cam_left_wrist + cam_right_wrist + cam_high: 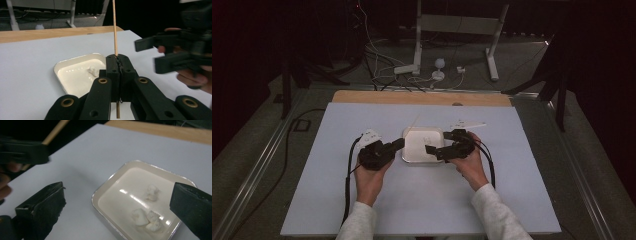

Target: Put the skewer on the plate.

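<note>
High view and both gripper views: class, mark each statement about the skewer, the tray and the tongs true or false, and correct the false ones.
1. The left tongs are shut on a wooden skewer. True.
2. The right tongs hold a white piece. False: they stand open with nothing between them.
3. The tray holds several white lumps. True.
4. The tray rests on bare wood. False: it sits on the white tabletop.
5. The skewer lies flat in the tray. False: it rises from the left tongs.

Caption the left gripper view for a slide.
Left gripper clamps an upright wooden stick beside a white tray.
</note>
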Motion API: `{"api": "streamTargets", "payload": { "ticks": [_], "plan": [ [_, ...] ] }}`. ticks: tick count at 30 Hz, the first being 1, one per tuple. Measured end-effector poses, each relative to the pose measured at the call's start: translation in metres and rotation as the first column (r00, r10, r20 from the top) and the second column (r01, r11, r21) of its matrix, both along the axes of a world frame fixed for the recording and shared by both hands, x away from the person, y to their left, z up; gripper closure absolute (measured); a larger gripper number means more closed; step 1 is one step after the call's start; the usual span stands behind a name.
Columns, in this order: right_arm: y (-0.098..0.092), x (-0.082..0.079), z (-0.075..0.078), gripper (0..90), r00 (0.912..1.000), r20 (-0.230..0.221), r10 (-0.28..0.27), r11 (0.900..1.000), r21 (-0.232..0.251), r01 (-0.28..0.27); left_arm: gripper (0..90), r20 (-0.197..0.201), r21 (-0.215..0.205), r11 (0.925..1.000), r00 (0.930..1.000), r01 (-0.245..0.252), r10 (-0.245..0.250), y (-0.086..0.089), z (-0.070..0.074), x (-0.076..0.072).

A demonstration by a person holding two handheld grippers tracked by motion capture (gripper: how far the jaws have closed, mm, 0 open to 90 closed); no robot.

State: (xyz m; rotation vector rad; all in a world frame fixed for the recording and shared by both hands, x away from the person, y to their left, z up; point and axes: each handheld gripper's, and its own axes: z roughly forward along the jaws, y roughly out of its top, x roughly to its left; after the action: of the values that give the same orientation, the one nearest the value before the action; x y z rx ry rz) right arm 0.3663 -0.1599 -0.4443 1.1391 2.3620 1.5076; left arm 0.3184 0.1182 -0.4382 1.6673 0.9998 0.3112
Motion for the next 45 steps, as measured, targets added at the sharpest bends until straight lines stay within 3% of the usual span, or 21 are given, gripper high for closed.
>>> {"api": "streamTargets", "payload": {
  "ticks": [6, 17, 29, 37, 45],
  "plan": [
    [-0.009, -0.012, -0.001, 0.0, 0.9997, 0.022, 0.006, 1.000, 0.005, -0.006, 89.5, -0.020, -0.002, 0.9997, 0.9995, -0.023, 0.023, -0.007, -0.004, 0.010],
    [-0.030, -0.030, 0.003, 0.0, 0.9979, 0.065, -0.010, 1.000, 0.000, 0.010, 89.4, -0.049, 0.046, 0.9973, 0.9971, -0.057, 0.059, -0.022, -0.015, 0.024],
    [-0.060, -0.052, 0.001, 0.0, 0.9961, 0.074, -0.048, 0.999, 0.017, 0.047, 88.8, -0.098, 0.090, 0.9927, 0.9912, -0.080, 0.089, -0.037, -0.033, 0.036],
    [-0.077, -0.063, -0.003, 0.0, 0.9940, 0.077, -0.078, 0.996, 0.048, 0.074, 88.3, -0.141, 0.112, 0.9882, 0.9828, -0.104, 0.120, -0.046, -0.047, 0.040],
    [-0.084, -0.064, -0.002, 0.0, 0.9926, 0.076, -0.094, 0.994, 0.058, 0.090, 88.4, -0.175, 0.138, 0.9805, 0.9709, -0.140, 0.164, -0.049, -0.058, 0.041]
  ]
}}
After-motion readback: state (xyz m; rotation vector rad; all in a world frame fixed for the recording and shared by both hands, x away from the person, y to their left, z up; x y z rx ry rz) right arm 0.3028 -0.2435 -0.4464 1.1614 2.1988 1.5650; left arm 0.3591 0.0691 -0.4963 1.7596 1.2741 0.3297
